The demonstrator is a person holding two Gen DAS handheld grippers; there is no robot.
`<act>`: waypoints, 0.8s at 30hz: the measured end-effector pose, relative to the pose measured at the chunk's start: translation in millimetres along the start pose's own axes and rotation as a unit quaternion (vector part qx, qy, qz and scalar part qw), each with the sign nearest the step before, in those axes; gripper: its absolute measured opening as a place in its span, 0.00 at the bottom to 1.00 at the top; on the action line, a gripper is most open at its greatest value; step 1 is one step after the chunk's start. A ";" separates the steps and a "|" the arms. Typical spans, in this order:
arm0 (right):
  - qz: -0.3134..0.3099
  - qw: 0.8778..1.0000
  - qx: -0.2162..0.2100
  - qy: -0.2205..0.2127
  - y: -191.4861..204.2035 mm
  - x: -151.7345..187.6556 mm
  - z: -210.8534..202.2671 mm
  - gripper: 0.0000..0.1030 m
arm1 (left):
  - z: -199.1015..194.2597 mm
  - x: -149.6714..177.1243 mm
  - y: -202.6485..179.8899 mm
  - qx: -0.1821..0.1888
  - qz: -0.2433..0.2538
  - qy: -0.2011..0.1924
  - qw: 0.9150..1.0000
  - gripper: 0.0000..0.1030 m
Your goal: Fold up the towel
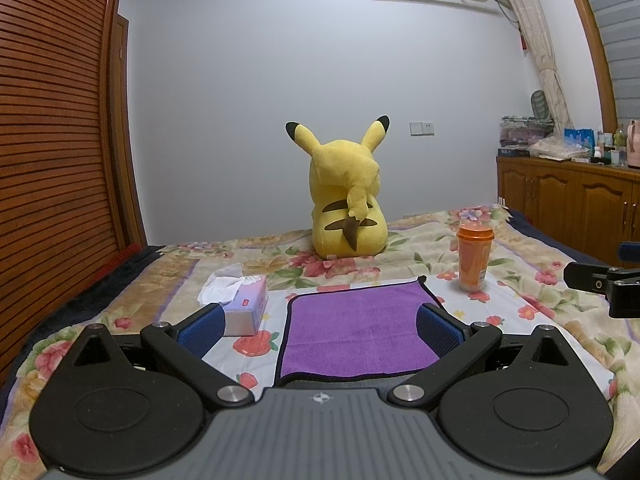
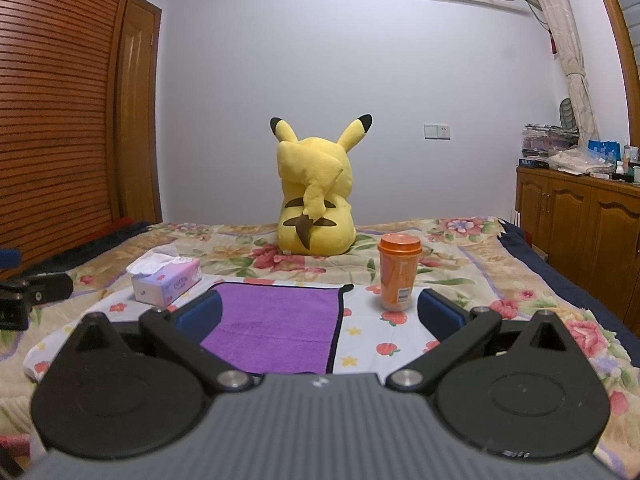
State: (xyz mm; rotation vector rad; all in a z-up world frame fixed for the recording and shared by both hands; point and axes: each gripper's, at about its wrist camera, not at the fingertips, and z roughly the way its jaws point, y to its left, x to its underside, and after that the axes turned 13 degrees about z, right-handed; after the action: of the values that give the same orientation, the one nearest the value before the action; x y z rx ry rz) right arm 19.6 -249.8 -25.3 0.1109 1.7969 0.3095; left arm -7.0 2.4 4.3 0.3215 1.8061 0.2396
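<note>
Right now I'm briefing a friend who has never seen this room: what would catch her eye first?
Probably the big yellow plush toy, sitting on the flowered bedspread with its back to both cameras. Nearer lies the purple towel, flat on the bed, with an orange lidded cup to its right and a tissue box to its left. Both grippers' jaws are open, holding nothing.

The towel (image 1: 352, 332) is purple terry cloth with a dark bound edge, lying flat and spread out on a white fruit-print cloth (image 2: 368, 340) that tops the floral bedspread. It looks roughly square, smooth, with no visible fold. Its far right corner (image 1: 422, 279) ends in a small dark tab pointing outward. Its near edge is hidden in both views
</note>
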 end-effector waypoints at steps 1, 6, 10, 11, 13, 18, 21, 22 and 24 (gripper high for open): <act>-0.001 1.000 0.000 0.000 -0.2 -0.3 0.0 1.00 | 0.5 0.8 -0.4 0.001 0.000 0.001 1.000 1.00; -0.012 1.000 -0.004 0.007 4.2 2.3 2.1 1.00 | 5.4 6.0 -2.2 0.004 0.002 0.013 1.000 1.00; -0.029 0.999 -0.010 0.018 8.5 4.1 5.3 1.00 | 9.0 8.3 -2.8 0.006 0.001 0.026 1.000 1.00; -0.032 0.999 -0.010 0.021 9.5 3.7 7.1 1.00 | 10.7 8.4 -3.0 0.007 0.001 0.030 1.000 1.00; -0.035 0.999 -0.010 0.027 10.3 3.9 10.5 1.00 | 12.8 8.7 -3.1 0.009 0.002 0.037 0.999 1.00; -0.036 0.998 -0.013 0.040 12.5 5.8 18.2 1.00 | 20.8 9.0 -4.3 0.013 0.006 0.052 0.999 1.00; -0.034 0.998 -0.014 0.045 12.6 7.5 22.0 1.00 | 25.2 8.7 -3.7 0.011 0.005 0.057 0.998 1.00; -0.033 0.998 -0.014 0.046 12.8 8.2 23.6 1.00 | 26.9 8.8 -2.9 0.011 0.003 0.059 0.998 1.00; -0.032 0.998 -0.016 0.048 12.6 8.9 27.2 1.00 | 31.2 9.0 -1.1 0.012 0.000 0.062 0.998 1.00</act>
State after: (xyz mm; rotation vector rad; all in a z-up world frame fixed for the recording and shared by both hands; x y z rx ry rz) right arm 42.6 -231.4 -36.2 0.0161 1.8861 0.3007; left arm 21.0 4.2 -12.1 0.3312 1.9325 0.2425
